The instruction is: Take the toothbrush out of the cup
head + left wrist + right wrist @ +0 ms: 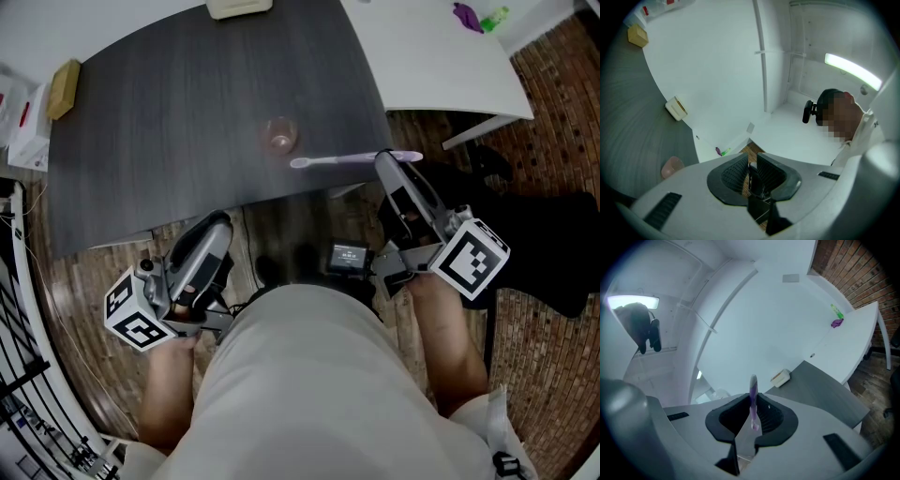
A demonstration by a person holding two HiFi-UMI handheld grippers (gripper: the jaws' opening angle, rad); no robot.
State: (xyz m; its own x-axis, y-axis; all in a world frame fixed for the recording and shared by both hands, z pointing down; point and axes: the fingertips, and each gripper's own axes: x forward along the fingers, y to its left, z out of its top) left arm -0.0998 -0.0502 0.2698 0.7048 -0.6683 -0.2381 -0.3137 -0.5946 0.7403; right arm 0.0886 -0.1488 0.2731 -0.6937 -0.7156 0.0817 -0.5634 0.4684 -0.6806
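- The right gripper (386,157) pinches the purple toothbrush (347,159) near 1 end and holds it level over the dark table (169,141), just beside the cup (279,134) and outside it.
- The brush looks light, stiff and slick, so a firm hold on its handle seems best.
- The clear cup stands upright and appears empty.
- The left gripper (217,225), its jaws pressed together on nothing, hangs by the person's lap.
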